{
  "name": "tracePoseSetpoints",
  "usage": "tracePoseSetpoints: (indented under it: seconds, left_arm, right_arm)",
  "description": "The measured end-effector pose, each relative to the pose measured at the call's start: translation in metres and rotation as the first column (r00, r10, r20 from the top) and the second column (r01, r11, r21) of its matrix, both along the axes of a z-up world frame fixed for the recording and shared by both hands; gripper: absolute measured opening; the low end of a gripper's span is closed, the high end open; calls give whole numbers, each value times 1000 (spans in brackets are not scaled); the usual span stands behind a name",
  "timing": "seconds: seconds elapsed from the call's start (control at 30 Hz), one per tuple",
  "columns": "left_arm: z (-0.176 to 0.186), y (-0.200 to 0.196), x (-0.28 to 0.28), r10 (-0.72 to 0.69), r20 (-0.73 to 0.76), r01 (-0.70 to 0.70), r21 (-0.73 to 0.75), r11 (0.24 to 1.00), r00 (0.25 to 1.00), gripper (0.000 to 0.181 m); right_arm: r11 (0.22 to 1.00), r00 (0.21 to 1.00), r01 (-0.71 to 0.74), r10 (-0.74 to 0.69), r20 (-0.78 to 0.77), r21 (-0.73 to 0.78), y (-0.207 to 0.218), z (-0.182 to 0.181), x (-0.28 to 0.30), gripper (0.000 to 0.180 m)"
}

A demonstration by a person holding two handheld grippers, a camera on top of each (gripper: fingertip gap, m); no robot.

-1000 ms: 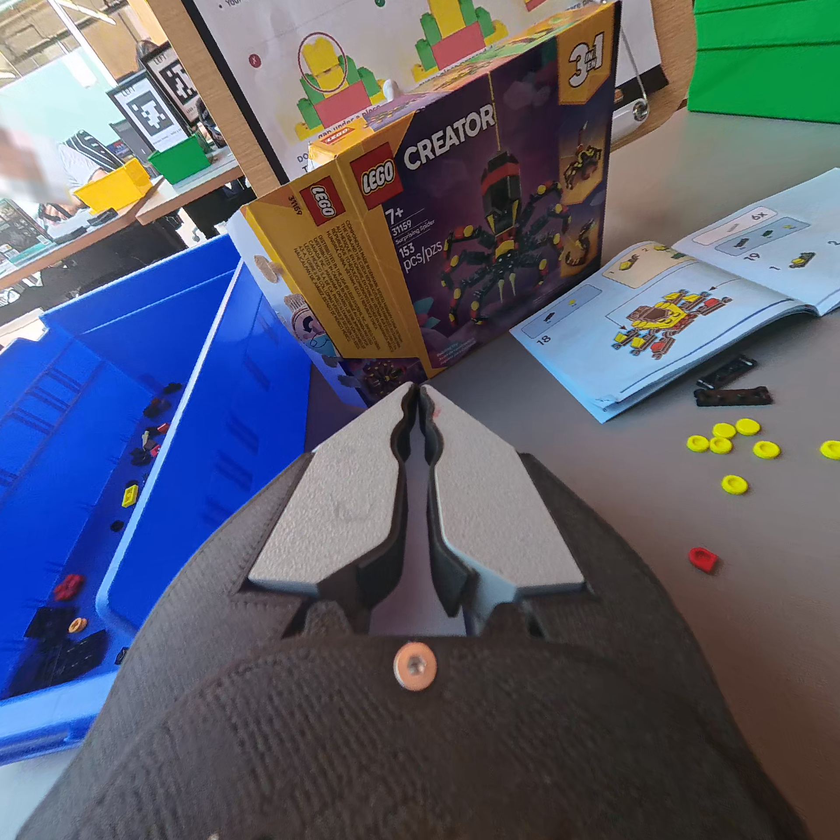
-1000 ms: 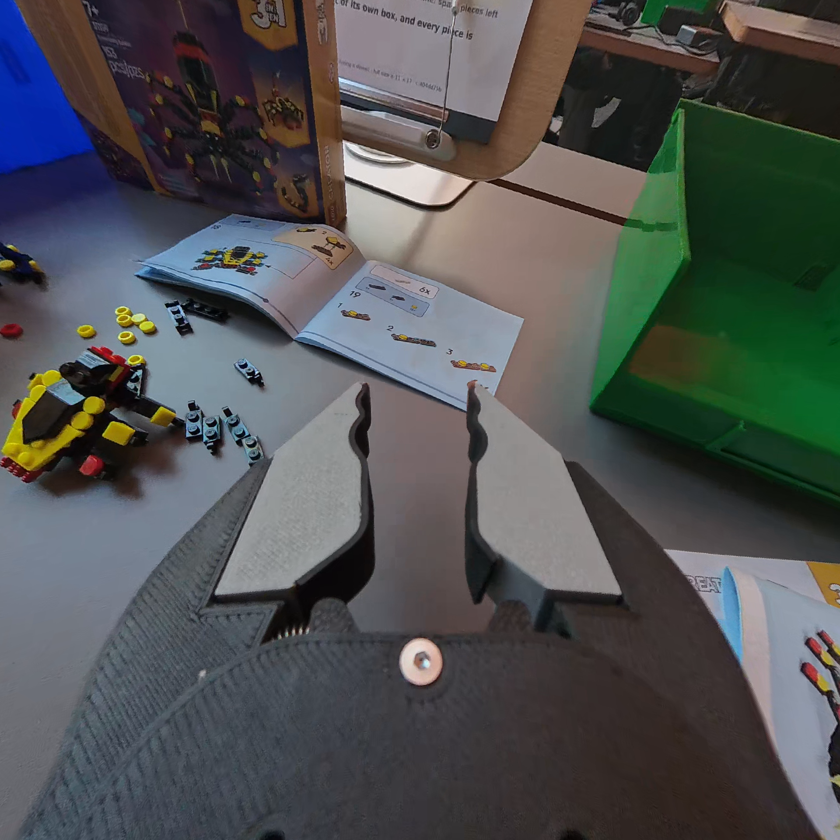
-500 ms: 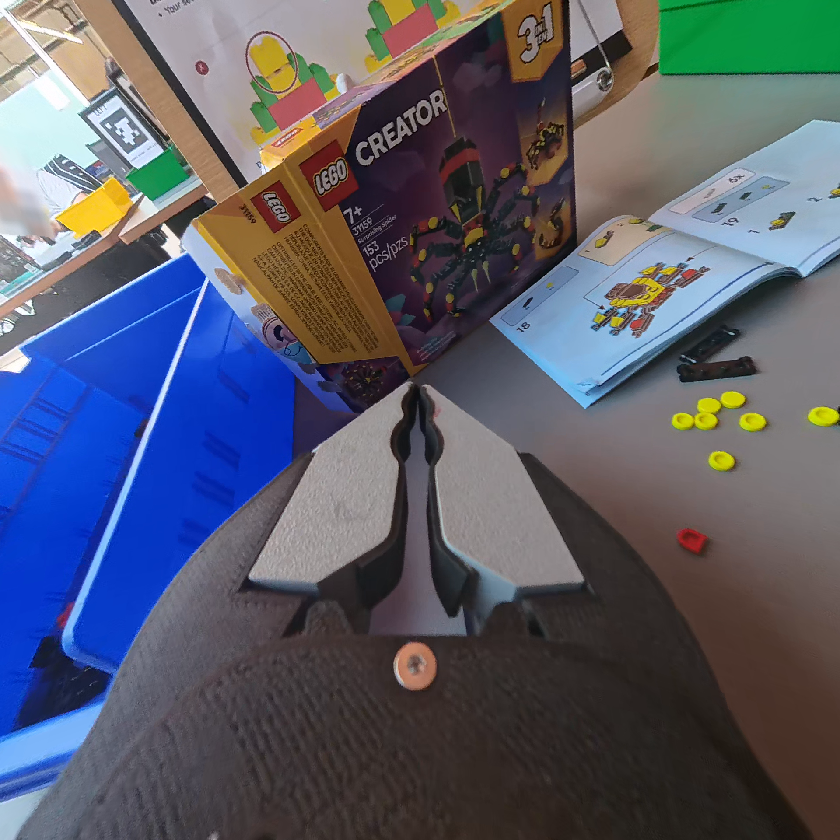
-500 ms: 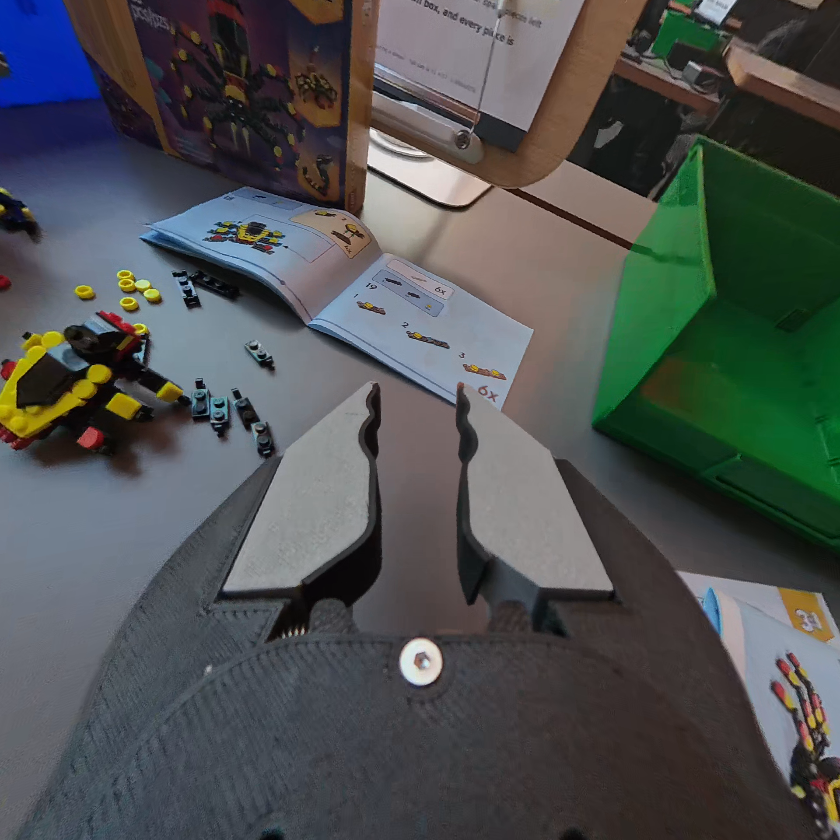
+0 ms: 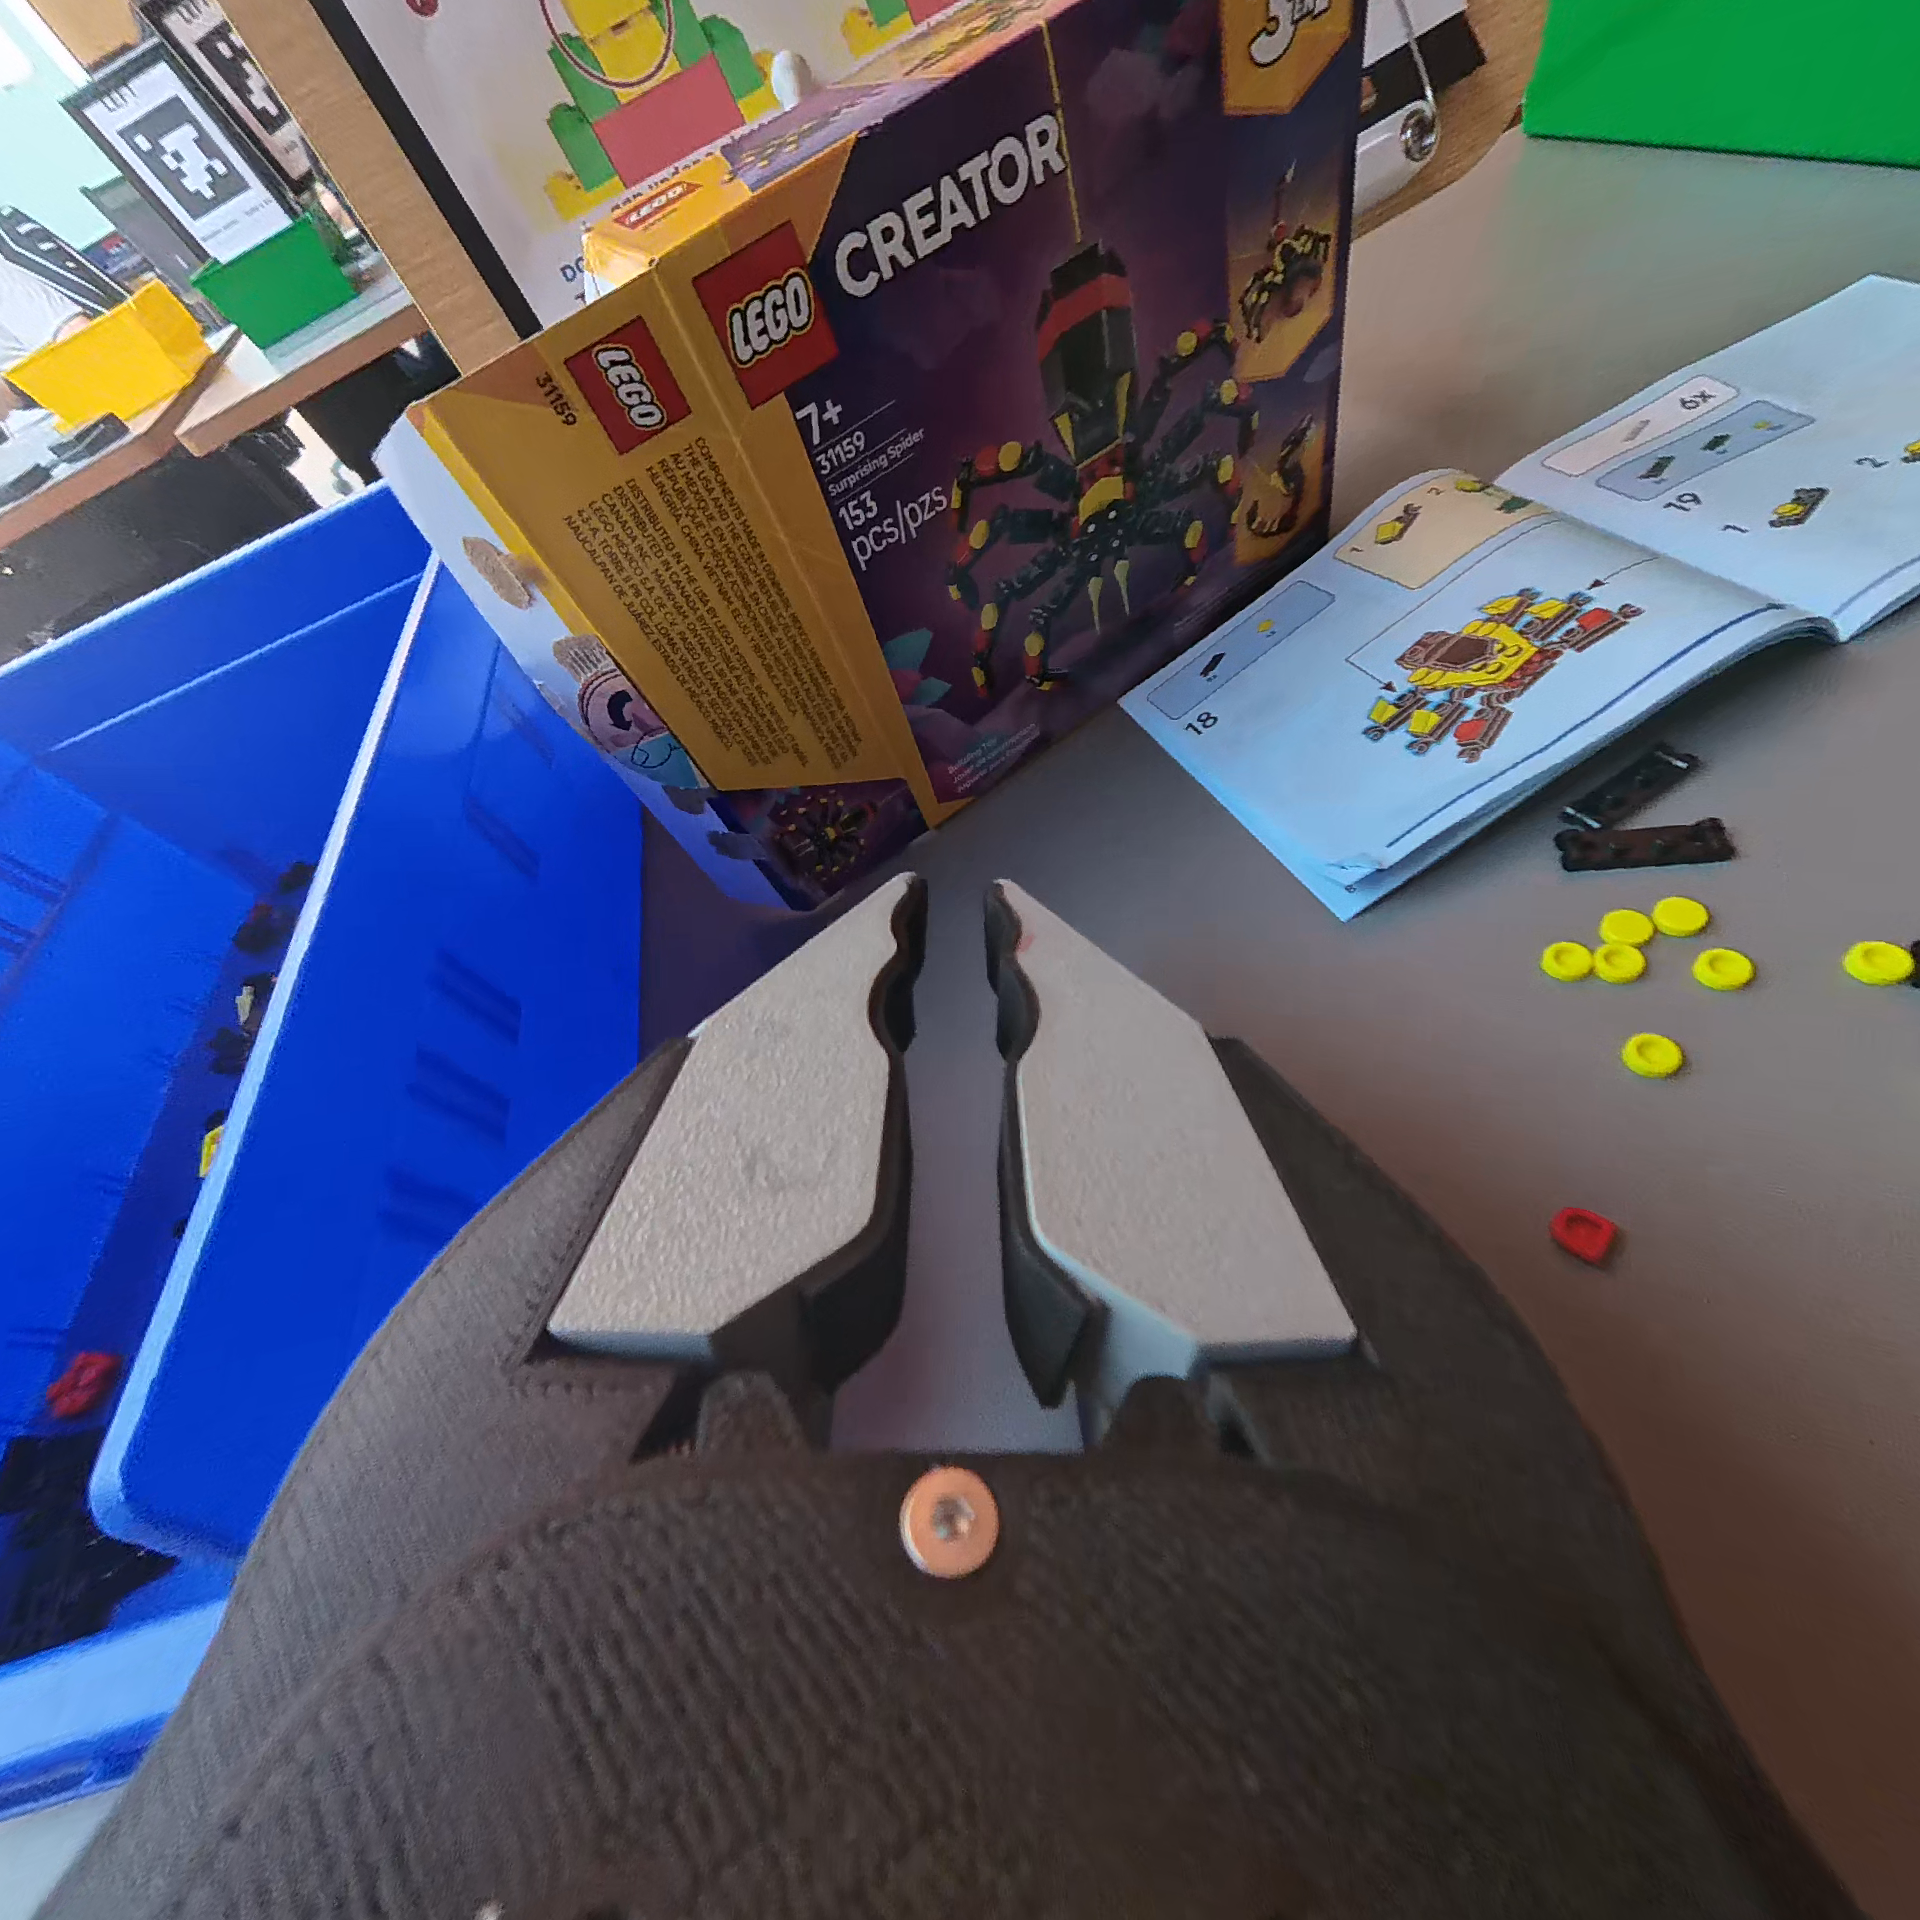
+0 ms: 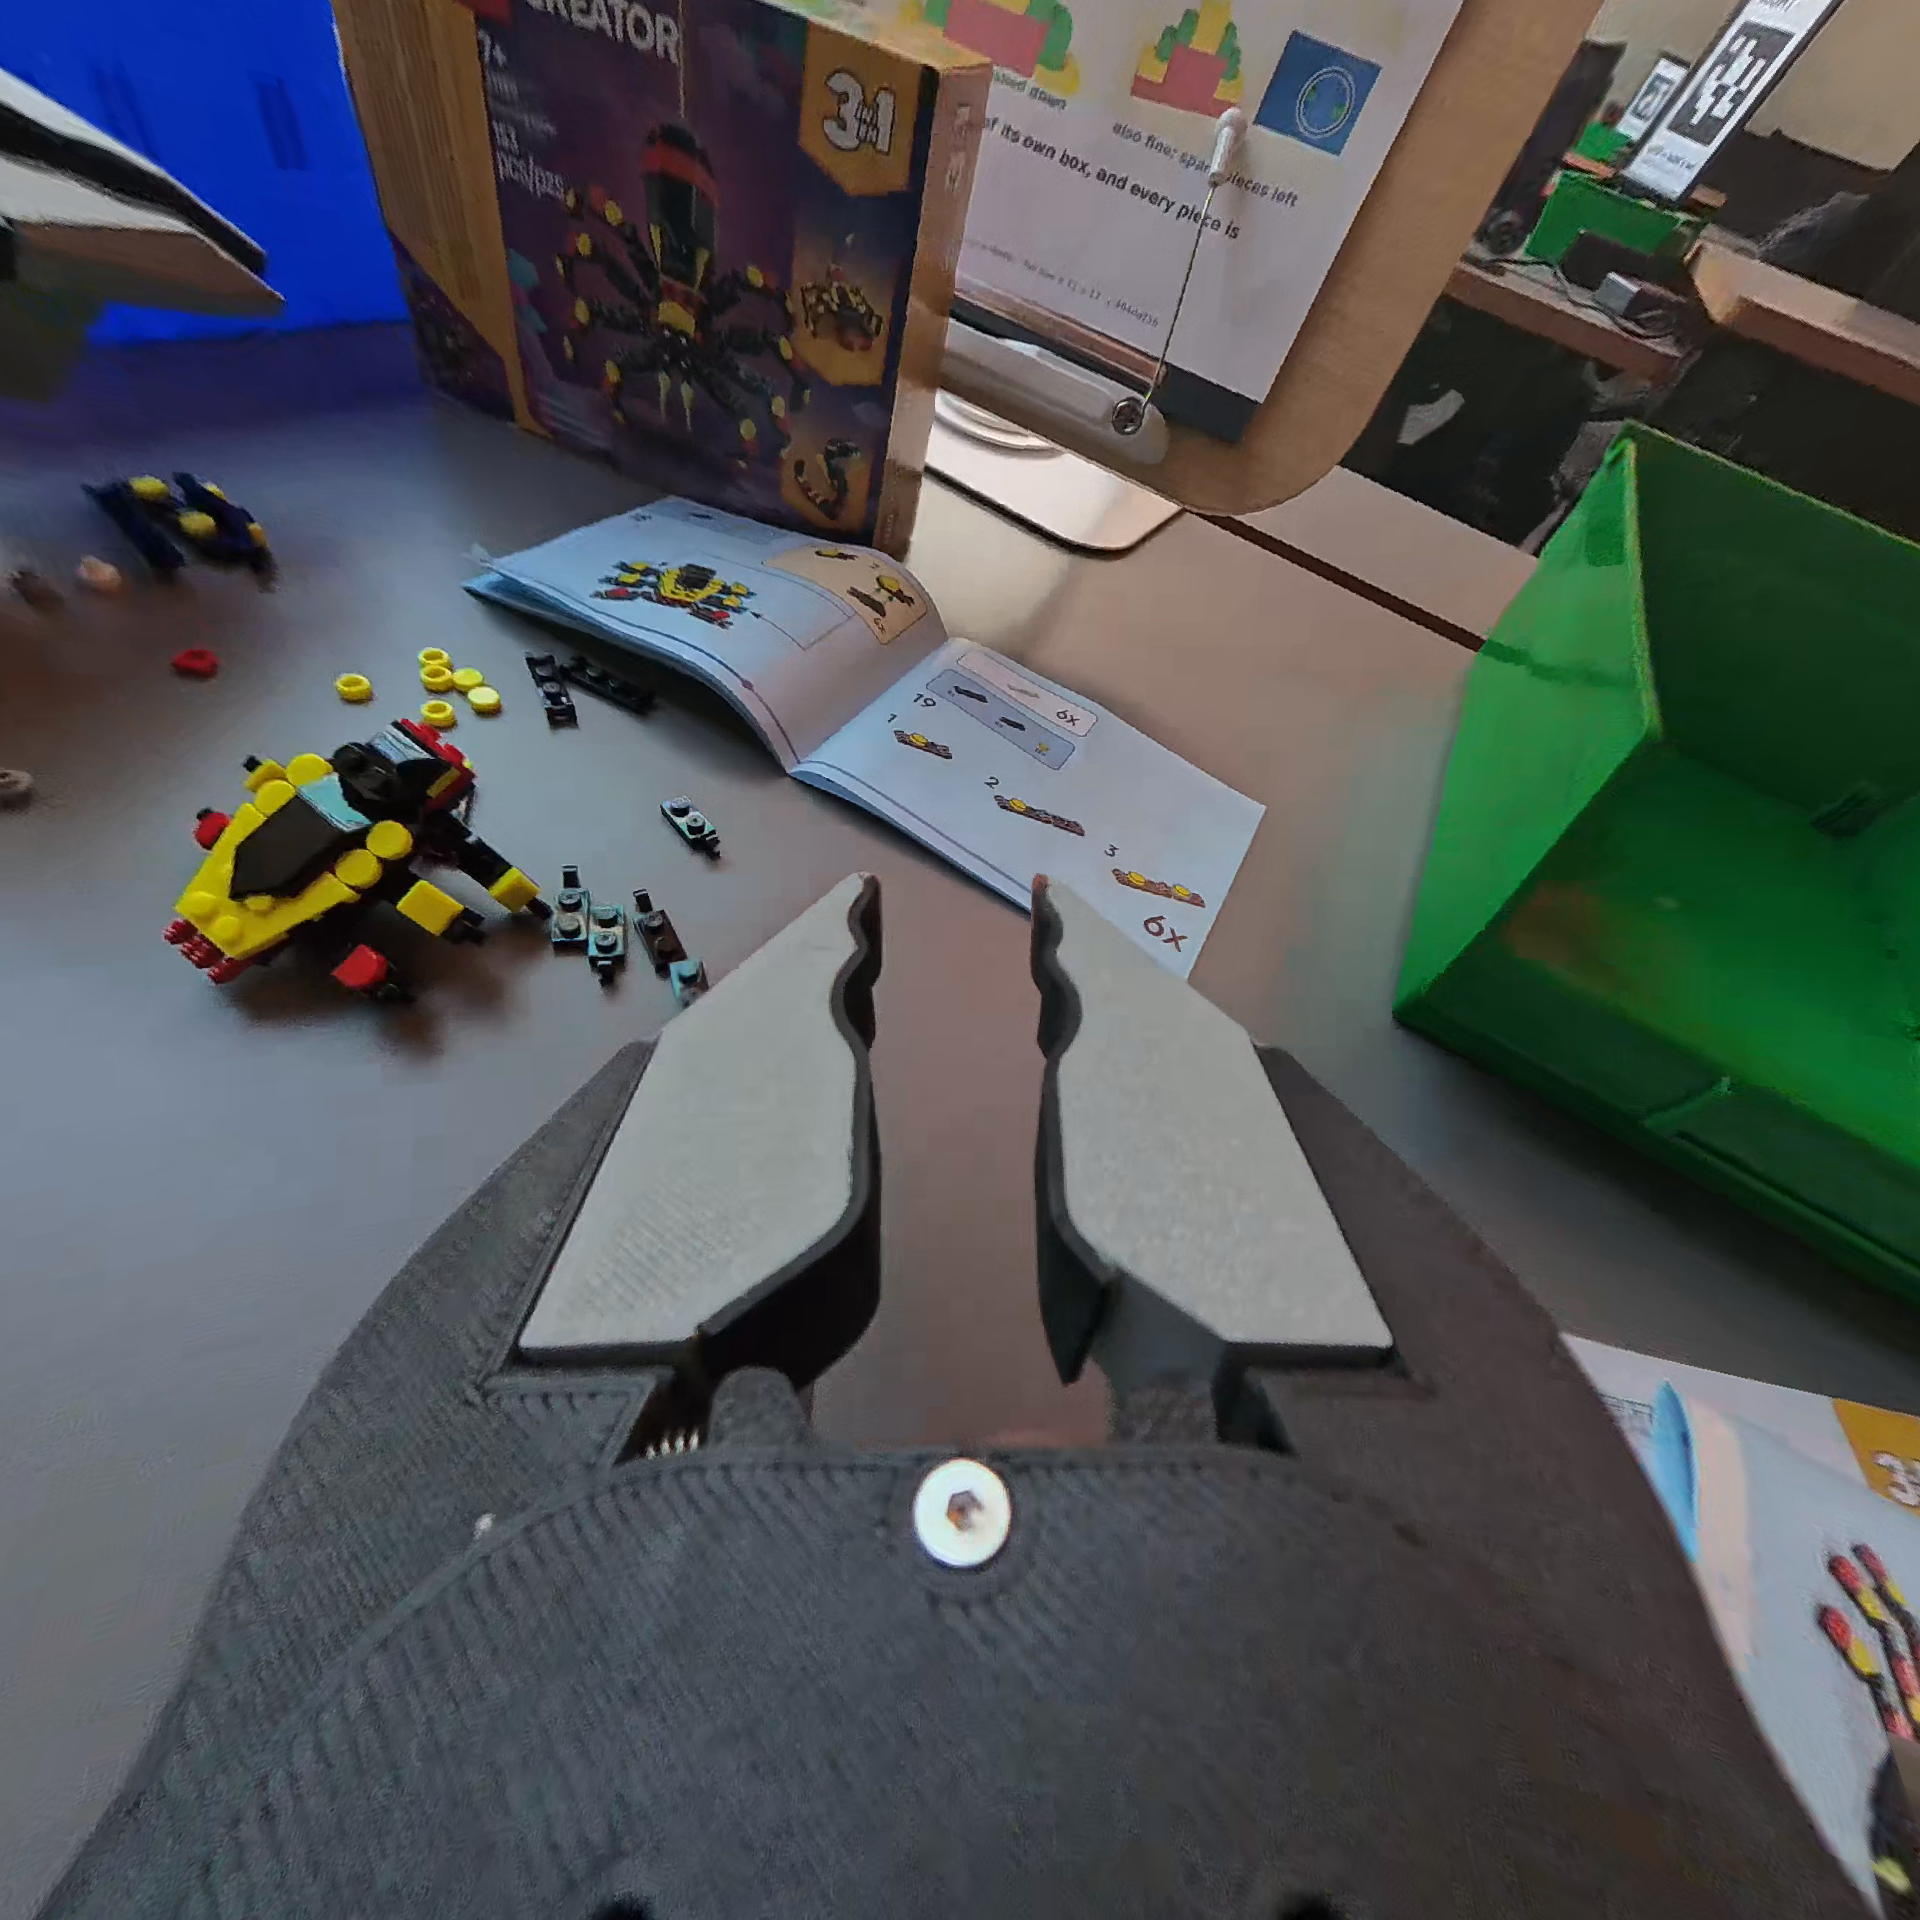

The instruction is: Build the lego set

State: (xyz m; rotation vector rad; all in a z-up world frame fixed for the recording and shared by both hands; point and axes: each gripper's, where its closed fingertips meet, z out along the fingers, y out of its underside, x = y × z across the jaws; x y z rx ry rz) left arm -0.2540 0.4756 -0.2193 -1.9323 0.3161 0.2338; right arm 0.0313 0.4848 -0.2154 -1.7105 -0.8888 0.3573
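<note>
My left gripper (image 5: pixel 954 894) hovers over the grey table in front of the set's box (image 5: pixel 935 468); its jaws are a narrow gap apart and empty. My right gripper (image 6: pixel 954 894) is open and empty, low over the table just right of a partly built yellow, black and red model (image 6: pixel 322 862). Small dark grey pieces (image 6: pixel 613 925) lie between the model and my right fingers. Yellow round tiles (image 6: pixel 447 686) (image 5: pixel 1652 951), black plates (image 6: pixel 582 681) (image 5: pixel 1642 842) and a red piece (image 5: pixel 1582 1234) lie loose near the open instruction booklet (image 6: pixel 862 727) (image 5: pixel 1455 665).
A blue bin (image 5: pixel 260 935) holding several loose pieces stands at the left. A green bin (image 6: pixel 1714 883) stands at the right. A second booklet (image 6: pixel 1818 1610) lies at the near right. A small dark blue and yellow assembly (image 6: pixel 182 514) lies far left. A sign board stands behind the box. Tip to tip, the grippers are about 30 cm apart.
My left jaws have gone from touching to a narrow gap, and that gripper has shifted right, away from the blue bin. My right jaws have narrowed and that gripper has swung left toward the model.
</note>
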Motion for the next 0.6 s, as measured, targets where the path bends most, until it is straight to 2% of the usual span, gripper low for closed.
tracePoseSetpoints:
  seconds: [0.37, 0.6]
  left_arm:
    - [-4, 1, -1, 8, -18, -9, -23, 1000, 1000, 9]
    - [-5, 1, 2, 2, -59, -4, -26, 1000, 998, 7]
  right_arm:
    - [997, 997, -60, 57, -54, -53, -4, 0, -2, 28]
    - [993, 997, -80, 78, -24, -82, -5, -6, -6, 28]
